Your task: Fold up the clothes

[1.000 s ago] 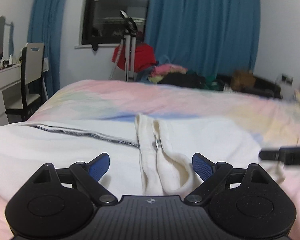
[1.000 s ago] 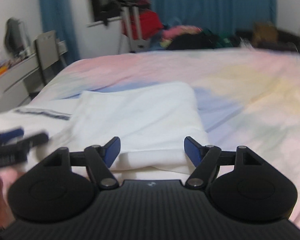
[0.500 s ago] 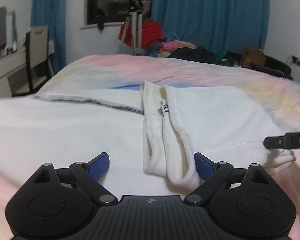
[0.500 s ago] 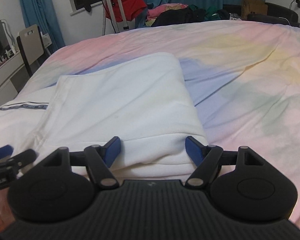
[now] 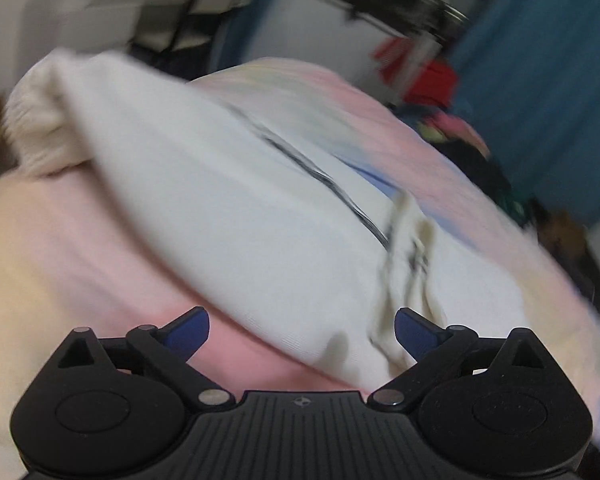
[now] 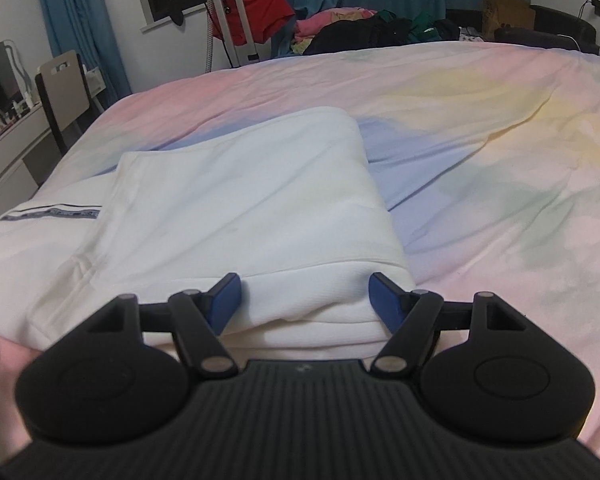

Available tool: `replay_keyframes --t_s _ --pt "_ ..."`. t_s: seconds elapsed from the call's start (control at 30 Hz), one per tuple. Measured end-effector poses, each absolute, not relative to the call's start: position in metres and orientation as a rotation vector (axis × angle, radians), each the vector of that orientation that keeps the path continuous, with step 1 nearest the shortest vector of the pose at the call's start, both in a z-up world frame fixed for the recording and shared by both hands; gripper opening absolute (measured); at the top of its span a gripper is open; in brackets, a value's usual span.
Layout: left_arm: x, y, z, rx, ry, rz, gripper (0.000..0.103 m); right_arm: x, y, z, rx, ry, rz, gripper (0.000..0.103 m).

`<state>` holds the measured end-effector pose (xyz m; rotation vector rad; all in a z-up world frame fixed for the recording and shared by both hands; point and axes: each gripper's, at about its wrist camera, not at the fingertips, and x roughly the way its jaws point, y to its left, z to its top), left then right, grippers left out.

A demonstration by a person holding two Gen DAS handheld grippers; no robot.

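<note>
White knit sweatshirt (image 6: 236, 216) lies flat on the pastel tie-dye bedsheet (image 6: 480, 152), one part folded over with a soft rounded fold edge; dark printed stripe (image 6: 52, 213) visible at left. Right gripper (image 6: 305, 299): jaws spread wide, blue pads either side of the layered near hem, gripping nothing. Left gripper (image 5: 302, 328): jaws likewise wide apart, empty, over the garment's near edge. Left view is tilted and motion-blurred; ribbed cuff (image 5: 40, 128) shows at upper left.
</note>
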<state>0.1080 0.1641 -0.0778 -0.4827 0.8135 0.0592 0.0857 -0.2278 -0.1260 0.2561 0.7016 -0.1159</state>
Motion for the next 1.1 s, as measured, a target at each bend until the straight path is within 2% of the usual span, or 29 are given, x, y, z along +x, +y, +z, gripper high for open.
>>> replay_keyframes --t_s 0.23,0.53,0.7,0.8,0.87,0.93,1.1 --pt "0.152 0.233 -0.094 -0.656 0.897 0.240 0.100 0.088 -0.226 -0.126 0.247 0.697 -0.115 0.074" --pt "0.182 0.299 -0.096 -0.759 0.757 0.355 0.095 0.089 -0.227 -0.125 0.249 0.697 -0.124 0.074" --pt "0.189 0.333 -0.105 -0.825 0.697 0.335 0.095 0.091 -0.221 -0.125 0.230 0.694 -0.136 0.075" --pt "0.179 0.338 -0.099 -0.761 0.615 0.363 0.093 0.092 -0.218 -0.124 0.217 0.684 -0.144 0.075" --pt "0.174 0.337 -0.091 -0.719 0.552 0.385 0.085 0.092 -0.215 -0.122 0.207 0.670 -0.147 0.075" --pt "0.172 0.332 -0.080 -0.695 0.482 0.395 0.080 0.092 -0.210 -0.120 0.181 0.651 -0.149 0.075" --pt "0.176 0.337 -0.087 -0.725 0.544 0.397 0.081 0.092 -0.203 -0.118 0.144 0.632 -0.145 0.075"
